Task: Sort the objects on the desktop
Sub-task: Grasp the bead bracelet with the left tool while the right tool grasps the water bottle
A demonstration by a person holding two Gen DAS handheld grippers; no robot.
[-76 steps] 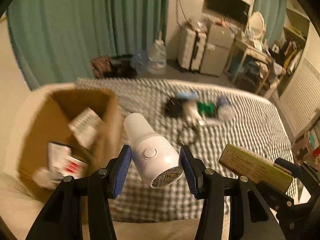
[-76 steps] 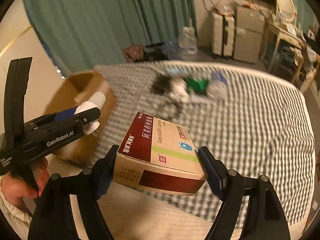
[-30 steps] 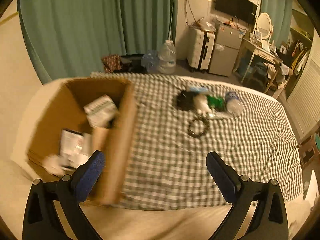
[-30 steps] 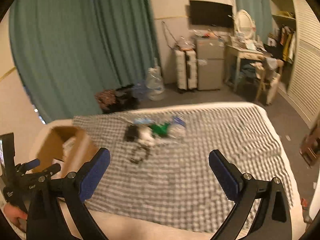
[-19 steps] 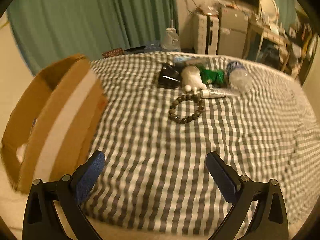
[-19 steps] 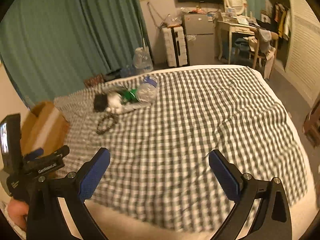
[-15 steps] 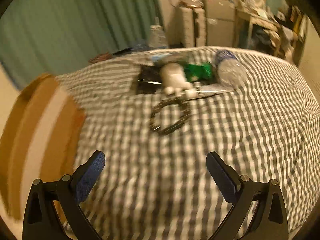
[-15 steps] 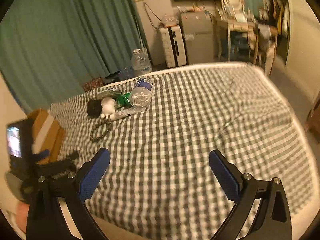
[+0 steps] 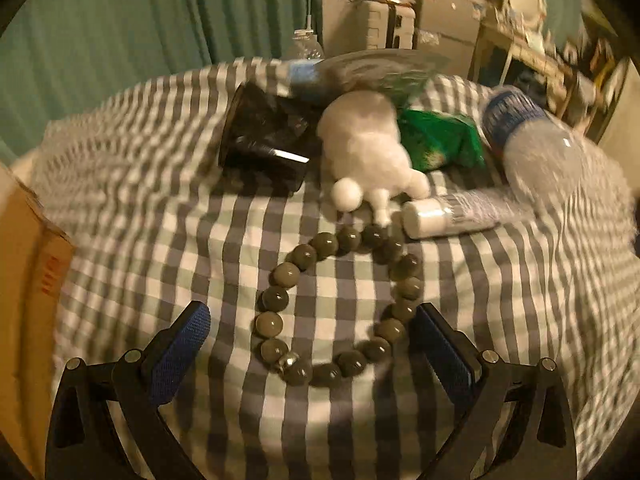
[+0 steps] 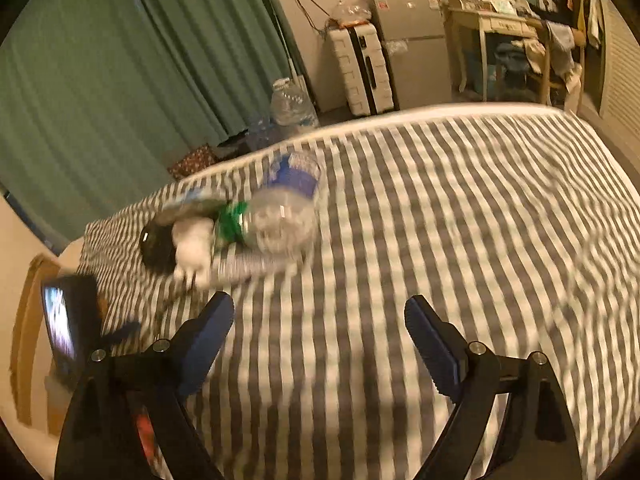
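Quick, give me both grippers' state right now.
Left gripper: open, empty, jaws around the bead bracelet.
Right gripper: open, empty, jaws just been closing slightly, nothing between them.

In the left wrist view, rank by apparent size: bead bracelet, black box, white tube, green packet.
1. bead bracelet, nearest the lens, so likely inflated.
2. black box.
3. white tube and green packet: look alike; the packet is partly hidden and both are blurred, so unranked.

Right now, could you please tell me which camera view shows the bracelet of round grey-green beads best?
The left wrist view: the bracelet of round grey-green beads lies whole and sharp on the checked cloth, close ahead of the open left gripper. The right wrist view is blurred; there I cannot make it out.
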